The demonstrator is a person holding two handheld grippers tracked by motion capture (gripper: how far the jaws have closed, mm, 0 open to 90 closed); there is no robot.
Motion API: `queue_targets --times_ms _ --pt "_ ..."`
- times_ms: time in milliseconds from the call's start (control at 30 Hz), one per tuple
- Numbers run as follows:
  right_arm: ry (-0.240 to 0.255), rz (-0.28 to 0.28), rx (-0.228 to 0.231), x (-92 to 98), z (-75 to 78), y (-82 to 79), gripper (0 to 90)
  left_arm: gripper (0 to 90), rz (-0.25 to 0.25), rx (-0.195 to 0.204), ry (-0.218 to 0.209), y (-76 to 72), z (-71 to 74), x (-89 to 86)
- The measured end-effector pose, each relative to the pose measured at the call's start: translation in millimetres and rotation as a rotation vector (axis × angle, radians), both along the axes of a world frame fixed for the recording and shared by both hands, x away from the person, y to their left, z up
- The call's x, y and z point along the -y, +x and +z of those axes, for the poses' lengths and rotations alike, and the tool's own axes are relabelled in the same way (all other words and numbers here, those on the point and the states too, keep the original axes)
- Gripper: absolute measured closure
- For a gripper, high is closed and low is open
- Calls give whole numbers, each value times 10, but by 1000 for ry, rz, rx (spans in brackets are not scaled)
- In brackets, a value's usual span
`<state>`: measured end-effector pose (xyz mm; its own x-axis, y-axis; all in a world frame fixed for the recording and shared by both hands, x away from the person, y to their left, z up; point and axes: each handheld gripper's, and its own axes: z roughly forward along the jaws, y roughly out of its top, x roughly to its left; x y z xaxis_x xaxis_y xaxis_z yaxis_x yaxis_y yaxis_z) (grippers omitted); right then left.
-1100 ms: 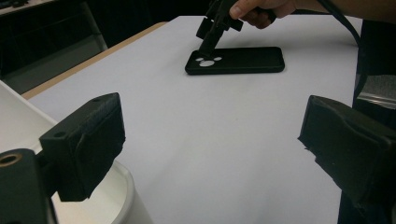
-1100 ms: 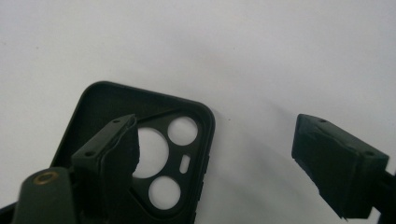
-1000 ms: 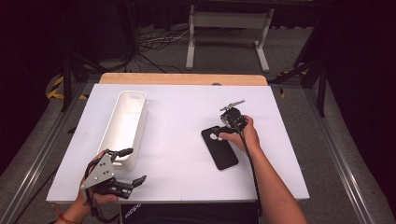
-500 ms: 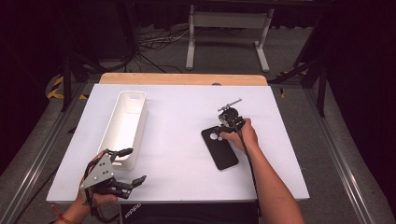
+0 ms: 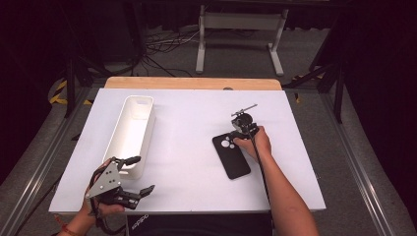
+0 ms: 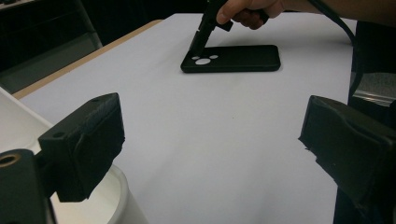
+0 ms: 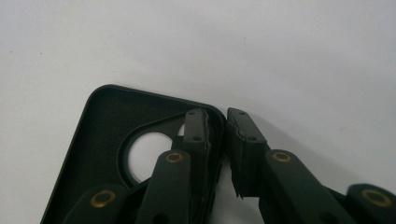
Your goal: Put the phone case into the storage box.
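Note:
A black phone case (image 5: pixel 233 160) lies open side up on the white table (image 5: pixel 187 113), right of centre. My right gripper (image 5: pixel 237 133) points down at its far corner by the camera holes. In the right gripper view one jaw stands inside the phone case (image 7: pixel 102 140) and the other outside, and the right gripper (image 7: pixel 217 116) has just been closing, with the pads now pressing on the case's rim. Near the front left edge my left gripper (image 5: pixel 140 174) is held open and holds nothing. Looking along the left gripper (image 6: pixel 210 140), the phone case (image 6: pixel 238 58) shows far off.
A long white bin (image 5: pixel 133 132) stands at the table's left, its near end beside the left gripper; the white bin (image 6: pixel 14 126) also shows in the left gripper view. A wooden strip (image 5: pixel 192 82) runs along the far edge. Bare tabletop lies between bin and case.

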<state>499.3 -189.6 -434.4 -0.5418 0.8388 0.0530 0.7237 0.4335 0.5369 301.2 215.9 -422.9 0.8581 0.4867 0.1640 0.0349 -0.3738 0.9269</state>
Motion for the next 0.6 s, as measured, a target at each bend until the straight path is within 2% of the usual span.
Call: queue_targets --times_ms 333,600 --pt "-32 3 33 -40 -9 -29 820 70 -7 -7 12 -6 -8 16" --pt "-2 -17 92 -34 -22 -101 838 71 -1 -10 6 -9 -6 4"
